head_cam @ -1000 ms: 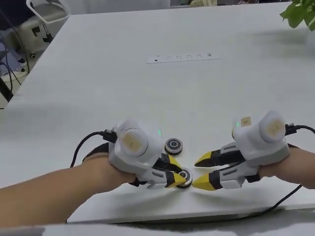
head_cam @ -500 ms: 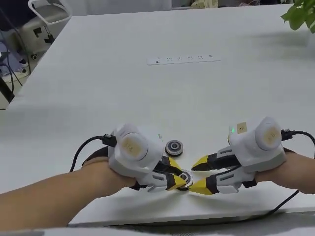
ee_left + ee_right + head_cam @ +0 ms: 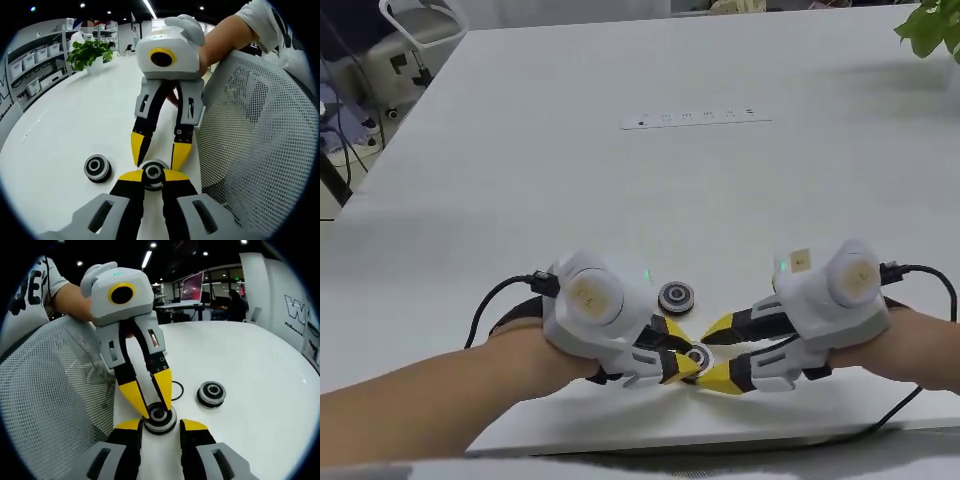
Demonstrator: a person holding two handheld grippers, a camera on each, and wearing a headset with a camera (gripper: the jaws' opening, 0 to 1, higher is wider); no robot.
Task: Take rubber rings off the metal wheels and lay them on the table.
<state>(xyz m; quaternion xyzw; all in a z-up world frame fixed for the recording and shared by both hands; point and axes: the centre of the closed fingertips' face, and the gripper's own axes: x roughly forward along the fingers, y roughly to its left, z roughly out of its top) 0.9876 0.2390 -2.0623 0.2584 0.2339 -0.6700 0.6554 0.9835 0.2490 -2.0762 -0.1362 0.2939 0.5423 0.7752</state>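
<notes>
The left gripper's (image 3: 153, 176) fingers are clamped on a rubber-ringed metal wheel (image 3: 160, 419) at the worktop's (image 3: 620, 200) near edge; the right gripper's (image 3: 161, 428) fingers stand apart, straddling it from three o'clock. Stripping this ring (image 3: 171, 423) seems in hand: next they must pinch the rubber alone and peel. A second wheel (image 3: 676, 296) lies at eleven o'clock.
</notes>
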